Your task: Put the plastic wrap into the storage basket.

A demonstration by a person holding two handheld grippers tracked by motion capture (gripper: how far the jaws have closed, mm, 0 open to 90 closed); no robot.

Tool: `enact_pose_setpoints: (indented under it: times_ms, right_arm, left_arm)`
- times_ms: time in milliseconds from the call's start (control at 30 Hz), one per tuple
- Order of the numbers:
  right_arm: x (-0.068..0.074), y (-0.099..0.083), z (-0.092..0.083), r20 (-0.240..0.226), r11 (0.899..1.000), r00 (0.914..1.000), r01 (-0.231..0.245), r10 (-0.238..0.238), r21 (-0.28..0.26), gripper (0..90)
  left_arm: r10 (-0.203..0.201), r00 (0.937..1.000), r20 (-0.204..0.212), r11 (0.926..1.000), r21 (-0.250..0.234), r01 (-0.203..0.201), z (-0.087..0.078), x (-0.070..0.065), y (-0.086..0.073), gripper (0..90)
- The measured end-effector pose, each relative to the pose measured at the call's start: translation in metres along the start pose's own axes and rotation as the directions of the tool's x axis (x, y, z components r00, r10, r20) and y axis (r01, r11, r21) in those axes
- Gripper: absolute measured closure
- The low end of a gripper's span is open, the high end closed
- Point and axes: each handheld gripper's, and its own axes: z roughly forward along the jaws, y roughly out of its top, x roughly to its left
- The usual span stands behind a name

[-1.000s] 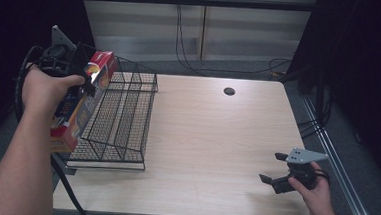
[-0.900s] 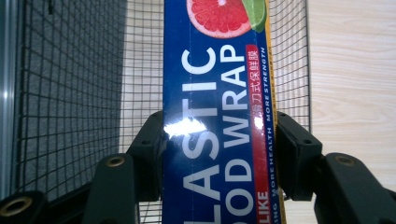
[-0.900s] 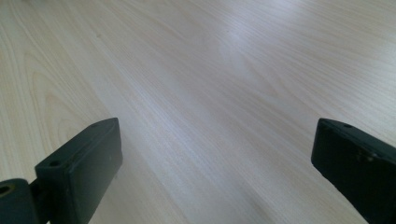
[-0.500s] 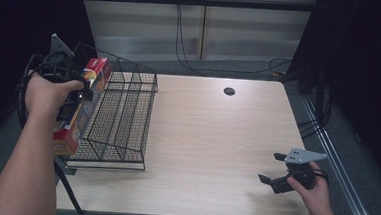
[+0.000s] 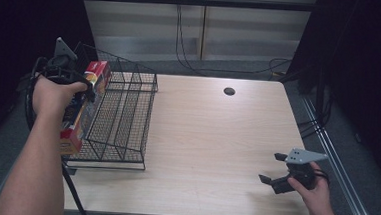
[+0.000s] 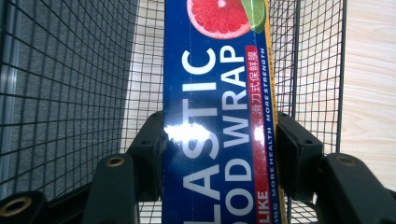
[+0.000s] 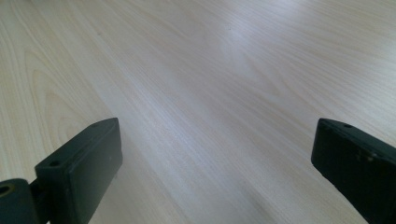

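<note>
Meanwhile the left gripper (image 6: 219, 140) clamps a plastic food wrap box (image 6: 217, 93) above the wire basket (image 5: 123, 108); the right gripper (image 5: 278, 169) hovers spread wide, holding nothing, over the table (image 5: 216, 139).

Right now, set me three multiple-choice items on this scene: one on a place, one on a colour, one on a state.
1. Where is the wire basket?
A. table's left end
B. table's right end
C. on the floor

2. Main colour of the plastic wrap box?
A. green
B. blue
C. white

3. The right gripper is:
A. shut on the box
B. shut on nothing
C. open

Answers: 1 A, the high view shows it left on the table; 2 B, the left gripper clamps a blue box; 3 C, jaws apart over bare wood.
</note>
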Motion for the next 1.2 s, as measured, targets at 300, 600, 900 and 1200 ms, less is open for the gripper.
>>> enact_pose_setpoints:
  times_ms: [300,600,900,1200]
  right_arm:
    - [0.001,0.0,0.002,-0.005,1.0,1.0,0.006,-0.006,0.009,1.8]
    - [0.002,0.0,0.002,0.003,1.0,0.9999,0.012,-0.012,0.014,1.9]
    - [0.001,-0.002,0.002,-0.006,1.0,0.9999,0.01,-0.009,0.022,1.8]
    - [0.002,-0.002,0.002,-0.005,1.0,0.9999,0.011,-0.011,0.023,1.8]
  left_arm:
    - [-0.015,0.9999,-0.002,0.9999,-0.001,0.015,0.003,0.0,0.002,44.1]
    - [-0.027,0.9995,-0.015,0.9996,0.008,0.027,0.011,0.0,0.004,43.8]
    - [-0.018,0.9992,-0.035,0.9996,0.023,0.019,0.017,0.005,0.004,43.4]
    - [-0.022,0.9988,-0.044,0.9993,0.03,0.024,0.022,0.006,0.007,42.9]
